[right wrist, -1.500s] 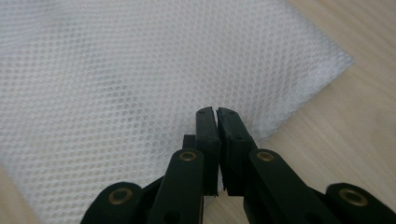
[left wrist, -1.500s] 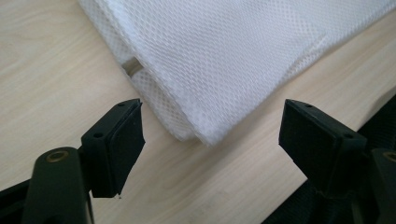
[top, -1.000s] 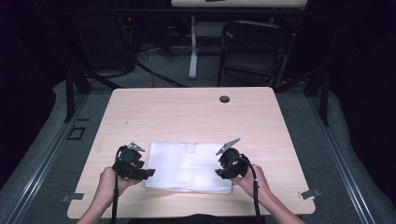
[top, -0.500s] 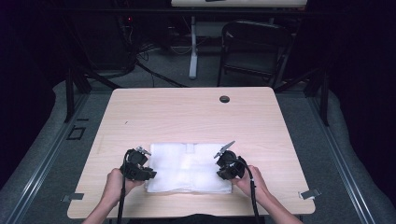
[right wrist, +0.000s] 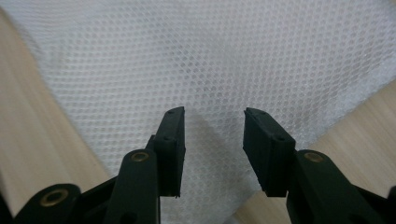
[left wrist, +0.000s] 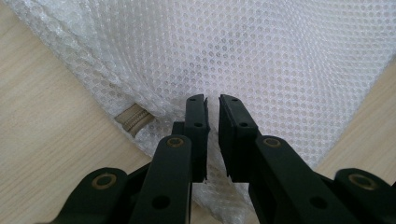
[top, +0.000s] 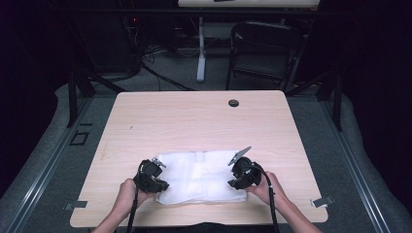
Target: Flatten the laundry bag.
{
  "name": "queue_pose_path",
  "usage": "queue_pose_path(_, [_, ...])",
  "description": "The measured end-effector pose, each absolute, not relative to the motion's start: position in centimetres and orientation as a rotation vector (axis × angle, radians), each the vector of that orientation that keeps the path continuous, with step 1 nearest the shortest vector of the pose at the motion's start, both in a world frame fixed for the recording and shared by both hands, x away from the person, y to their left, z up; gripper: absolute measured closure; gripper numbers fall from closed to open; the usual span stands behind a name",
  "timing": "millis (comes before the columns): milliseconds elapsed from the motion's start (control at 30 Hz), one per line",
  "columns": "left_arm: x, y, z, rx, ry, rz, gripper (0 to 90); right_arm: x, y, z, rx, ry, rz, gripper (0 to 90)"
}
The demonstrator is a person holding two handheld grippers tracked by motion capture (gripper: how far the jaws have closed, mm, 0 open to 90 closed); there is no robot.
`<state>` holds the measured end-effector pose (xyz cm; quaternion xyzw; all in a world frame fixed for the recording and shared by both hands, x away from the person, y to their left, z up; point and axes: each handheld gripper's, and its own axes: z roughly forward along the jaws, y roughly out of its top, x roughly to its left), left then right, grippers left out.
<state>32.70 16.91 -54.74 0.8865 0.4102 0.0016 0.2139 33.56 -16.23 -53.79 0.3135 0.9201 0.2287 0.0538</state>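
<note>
- Clearly the white mesh bag (top: 197, 177) is a light, limp thing: open netting in flat layers that sags, drapes and folds wherever it is lifted (no stiffness to lean on).
- It lies flat on the wooden table (top: 194, 121), at six o'clock from the table's middle, close to the near edge and between the two hands.
- The left gripper (top: 154, 180) sits at the bag's nine o'clock side; its jaws have just been closing and now stand nearly together, with a fold of mesh (left wrist: 212, 135) caught in the thin slit between them.
- The right gripper (top: 240, 175) sits at the three o'clock side; its jaws have just been opening and stand a moderate gap apart over the netting (right wrist: 212, 140), pressing on nothing.
- A tan zipper end (left wrist: 134, 117) shows at the bag's edge, at about ten o'clock from the left jaw tips; that seam is the firmest part and likely the surest hold.
- Judged from the weave, a pinch on one layer could slip or snag, so biting a doubled edge or corner seems wiser.
- Lifting from one side alone would probably let the rest trail and bunch.
</note>
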Motion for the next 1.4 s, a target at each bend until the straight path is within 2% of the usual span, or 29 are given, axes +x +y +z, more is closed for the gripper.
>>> queue_pose_path(200, [32.8, 17.0, -54.8, 2.446, 1.147, -0.005, 82.1, 32.3, -16.1, -52.9, 0.863, 2.842, 0.713, 52.5])
queue_pose_path(233, [32.8, 17.1, -54.8, 2.441, 1.148, -0.007, 81.9, 31.9, -15.7, -53.2, 0.868, 2.867, 0.646, 43.3])
queue_pose_path(433, [32.9, 17.1, -54.9, 2.441, 1.145, -0.02, 81.5, 31.3, -14.4, -54.8, 0.817, 2.918, 0.543, 42.9])
queue_pose_path(733, [33.0, 17.1, -55.0, 2.438, 1.154, -0.027, 81.6, 30.9, -13.9, -54.5, 0.759, 2.948, 0.596, 36.9])
queue_pose_path(867, [33.0, 17.1, -55.1, 2.438, 1.151, -0.031, 81.6, 30.5, -13.4, -55.0, 0.726, 2.94, 0.497, 48.8])
queue_pose_path(933, [33.0, 17.2, -55.1, 2.436, 1.151, -0.033, 81.6, 30.5, -13.4, -55.0, 0.713, 2.946, 0.499, 58.0])
queue_pose_path(1200, [33.1, 17.2, -55.1, 2.44, 1.144, -0.035, 81.7, 31.3, -14.2, -55.1, 0.795, 2.926, 0.553, 84.4])
queue_pose_path(1400, [33.2, 17.2, -55.1, 2.437, 1.133, -0.041, 81.1, 31.6, -14.4, -54.8, 0.829, 2.931, 0.581, 86.2])
